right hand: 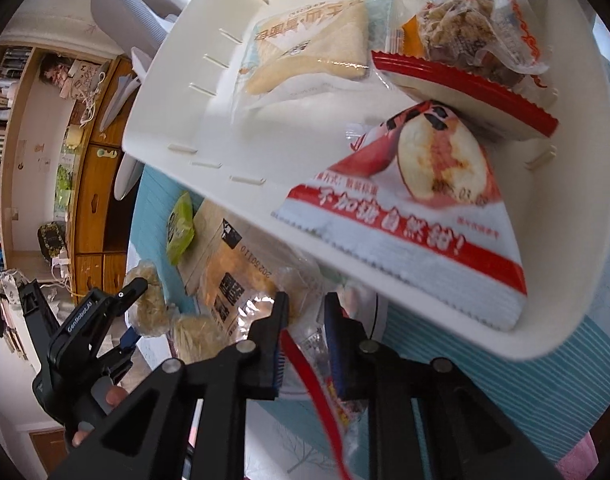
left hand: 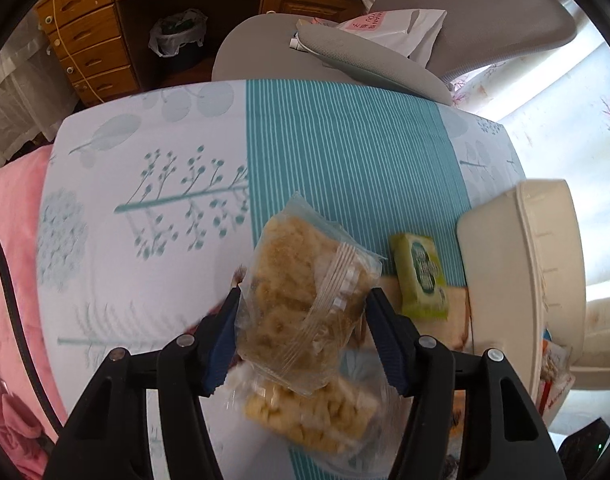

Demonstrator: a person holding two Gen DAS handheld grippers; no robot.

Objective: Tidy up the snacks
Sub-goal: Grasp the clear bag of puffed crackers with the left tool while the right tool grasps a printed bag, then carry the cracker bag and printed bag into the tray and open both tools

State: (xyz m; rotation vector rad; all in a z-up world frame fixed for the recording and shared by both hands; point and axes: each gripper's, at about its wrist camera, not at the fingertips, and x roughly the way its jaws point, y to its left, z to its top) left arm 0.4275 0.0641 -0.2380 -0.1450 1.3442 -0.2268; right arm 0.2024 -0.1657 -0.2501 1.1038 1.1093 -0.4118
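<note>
Left gripper (left hand: pixel 305 312) clamps a clear crumbly-snack bag (left hand: pixel 301 300) above the tablecloth (left hand: pixel 145 160), right gripper (right hand: pixel 305 332) pinches a red-edged wrapper (right hand: pixel 325 392) beside the white bin (right hand: pixel 577 240); both seem light, crushable, best held by the film edges.

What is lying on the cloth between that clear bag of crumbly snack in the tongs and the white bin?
A small green snack packet lies flat between the clear bag and the white bin, best seen in the left wrist view.
</note>
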